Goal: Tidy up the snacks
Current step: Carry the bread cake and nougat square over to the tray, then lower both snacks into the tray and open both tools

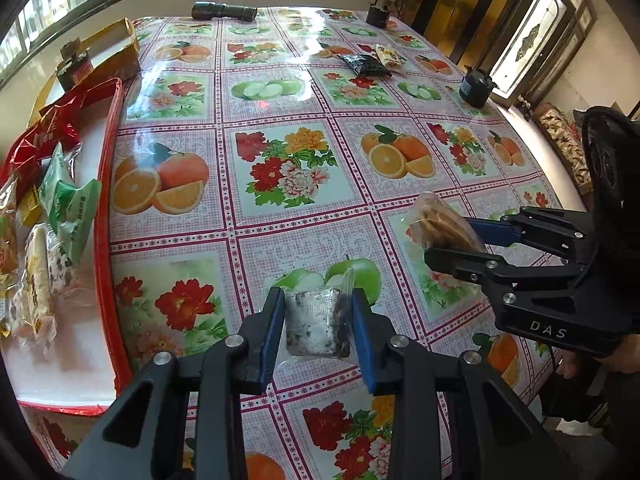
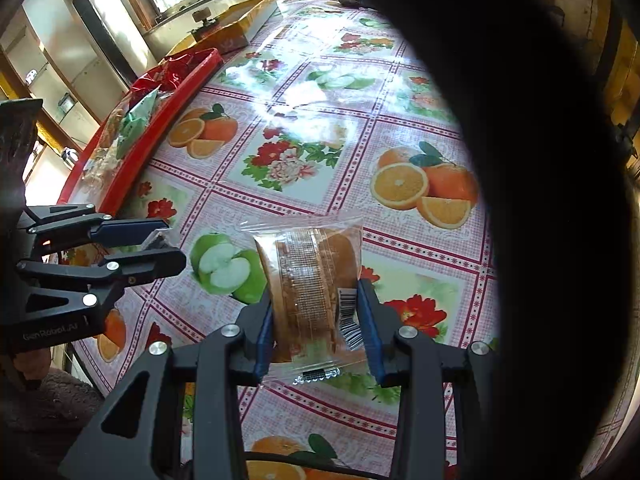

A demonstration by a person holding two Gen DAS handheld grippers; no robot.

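Left wrist: left gripper (image 1: 318, 320) clamps speckled snack (image 1: 316, 326), right gripper (image 2: 316, 320) clamps biscuit pack (image 2: 314, 280); red tray (image 1: 108, 208) frame-left part-filled, two packets (image 1: 370, 63) upper right remain.

We see a pink-checked tablecloth (image 1: 304, 216) printed with oranges, green apples and red flowers; a red-rimmed tray (image 1: 107, 184) at its left edge holds green and red wrappers (image 1: 66, 196).
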